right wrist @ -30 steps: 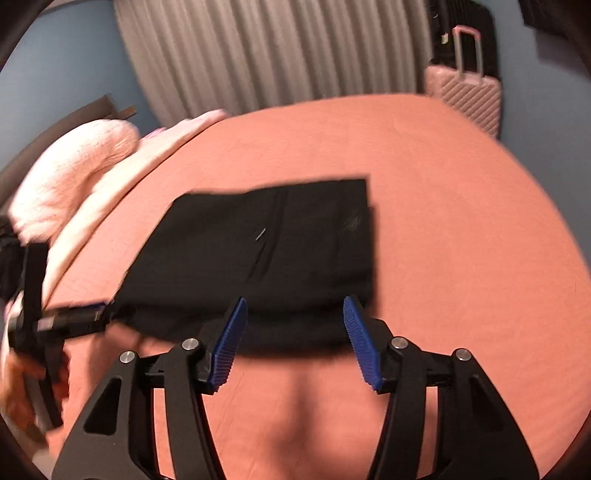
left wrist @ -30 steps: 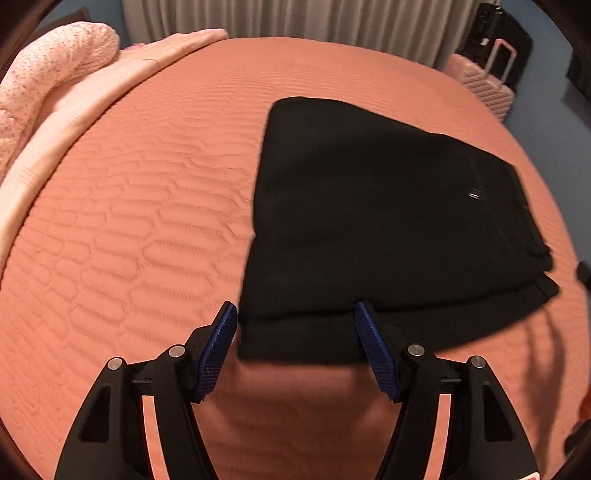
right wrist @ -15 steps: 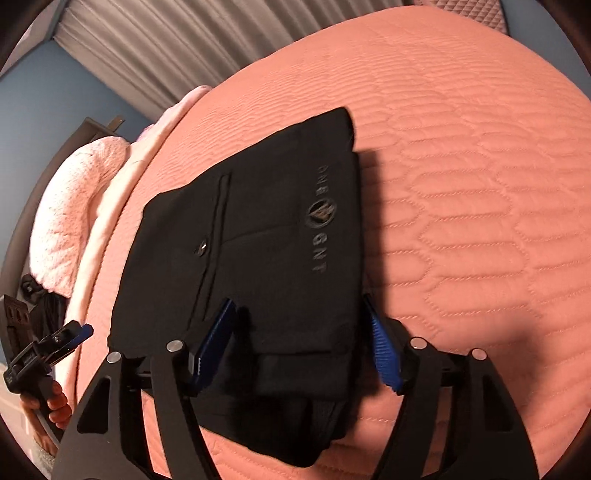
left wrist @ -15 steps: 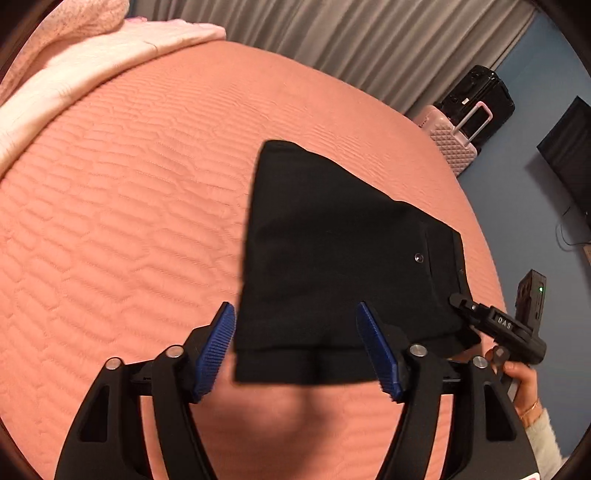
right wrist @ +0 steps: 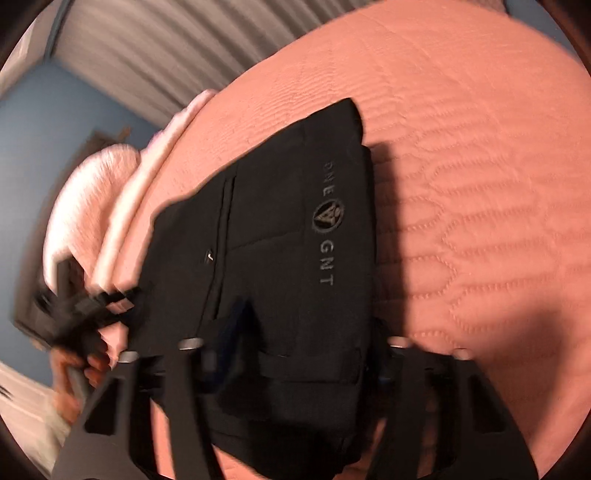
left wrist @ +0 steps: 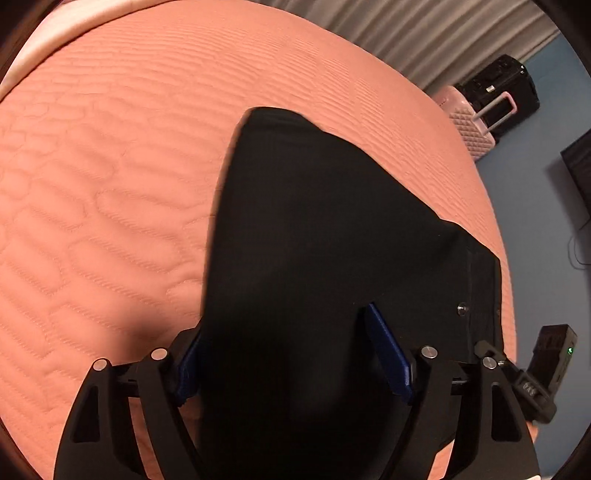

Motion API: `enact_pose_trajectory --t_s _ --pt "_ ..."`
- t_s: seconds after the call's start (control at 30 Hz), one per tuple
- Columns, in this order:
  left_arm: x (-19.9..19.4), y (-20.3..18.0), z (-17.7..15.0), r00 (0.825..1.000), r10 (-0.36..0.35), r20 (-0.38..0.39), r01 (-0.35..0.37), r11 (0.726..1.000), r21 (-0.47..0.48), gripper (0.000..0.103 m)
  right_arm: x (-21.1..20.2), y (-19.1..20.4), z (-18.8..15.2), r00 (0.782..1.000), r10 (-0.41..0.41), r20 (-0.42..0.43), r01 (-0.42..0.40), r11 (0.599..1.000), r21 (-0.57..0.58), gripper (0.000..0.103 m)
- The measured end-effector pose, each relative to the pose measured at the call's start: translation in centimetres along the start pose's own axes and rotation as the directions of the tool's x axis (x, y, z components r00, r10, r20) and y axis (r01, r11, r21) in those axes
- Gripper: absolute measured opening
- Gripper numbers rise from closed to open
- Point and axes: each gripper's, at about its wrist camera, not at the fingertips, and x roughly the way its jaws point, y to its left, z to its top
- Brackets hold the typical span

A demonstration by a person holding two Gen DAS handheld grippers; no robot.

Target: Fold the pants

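Observation:
The black pants [left wrist: 317, 236] lie folded on the salmon quilted bed [left wrist: 110, 166]. My left gripper [left wrist: 284, 354] is open, its blue fingers [left wrist: 388, 354] straddling the near edge of the pants, with cloth running between the jaws. In the right wrist view the pants [right wrist: 288, 229] show a grey logo and a pocket seam at the waistband end. My right gripper [right wrist: 299, 350] is open, its jaws astride that end; the view is motion-blurred. The right gripper also shows at the left wrist view's lower right [left wrist: 532, 373].
A pink suitcase [left wrist: 469, 129] and a black suitcase [left wrist: 502, 92] stand beyond the bed's far corner by grey curtains [left wrist: 424, 33]. Pale pink bedding [right wrist: 107, 206] is piled at the head of the bed. Blue walls surround the room.
Both grippers have moved down and forward onto the pants. Their jaws now straddle the near edges of the cloth instead of hovering in front. The right view has tilted.

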Motion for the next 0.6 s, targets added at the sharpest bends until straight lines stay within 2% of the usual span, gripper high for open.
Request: enact_pose_trajectory --t_s 0.03,0.07,0.1,0.2,0.27,0.3,0.33,0.37,0.4,0.43,0.47,0.5,0.53,0.6 --pt "0.1 -0.5 0.2 1.0 0.018 0.009 -0.018 1.0 0.012 0.045 -0.2 0.3 0.1 1.0 -0.006 0.013 0.006 1.0 -0.01 0.027" --pt "-0.1 -1.2 0.7 0.999 0.036 0.031 -0.037 0.999 0.031 0.034 -0.5 1.2 0.4 0.999 -0.029 0.038 0.03 0.999 -0.042 0.025" --pt "-0.5 -1.8 1.2 0.998 0.041 0.048 -0.044 0.998 0.048 0.014 -0.9 1.9 0.8 0.997 -0.041 0.06 0.045 0.997 -0.068 0.024" --pt "-2.5 -3.7 3.4 0.99 0.018 0.14 -0.031 0.995 0.093 0.008 -2.5 4.1 2.4 0.986 -0.039 0.163 0.06 0.99 -0.129 0.023" --pt "-3.1 -4.7 4.6 0.985 0.011 0.172 -0.034 0.991 0.13 0.009 -2.7 4.4 3.2 0.976 -0.051 0.212 0.083 0.986 -0.145 0.024" --pt "-2.7 -4.8 4.8 0.985 0.023 0.172 -0.045 0.991 0.128 0.014 -2.3 3.7 3.6 0.977 -0.066 0.202 0.092 0.988 -0.123 0.024" --pt "-1.8 -4.5 5.0 0.987 0.047 0.154 -0.066 0.99 0.121 0.024 -1.3 2.7 3.8 0.981 -0.094 0.168 0.111 0.989 -0.096 0.031" --pt "-0.8 -4.1 5.0 0.99 0.075 0.122 -0.089 0.989 0.115 0.033 0.0 1.5 3.9 0.983 -0.144 0.112 0.151 0.987 -0.06 0.044" --pt "0.7 -3.2 4.7 0.988 0.143 0.064 -0.148 0.984 0.1 0.054 0.9 -0.2 3.6 0.98 -0.192 0.05 0.193 0.981 -0.006 0.051" --pt "1.2 -2.3 4.2 0.987 0.156 0.04 -0.159 0.983 0.088 0.057 0.4 -1.0 3.2 0.986 -0.149 0.077 0.147 0.989 0.022 0.051" --pt "0.8 -1.5 3.4 0.991 0.122 0.06 -0.127 0.989 0.081 0.057 -1.1 -1.2 2.4 0.98 -0.159 0.122 0.156 0.987 0.034 0.053" --pt "-0.4 -0.8 2.5 0.989 0.113 0.094 -0.119 0.991 0.068 0.057 -2.1 -1.2 1.9 0.973 -0.187 0.137 0.184 0.982 0.035 0.059" --pt "-1.2 -0.2 1.8 0.988 0.115 0.102 -0.121 0.991 0.055 0.059 -3.1 -1.0 1.3 0.968 -0.196 0.157 0.193 0.981 0.035 0.07" --pt "-2.8 1.3 0.1 0.995 0.047 0.089 -0.049 0.999 0.019 0.059 -5.3 -1.0 -0.4 0.97 -0.156 0.186 0.154 0.988 0.023 0.07"
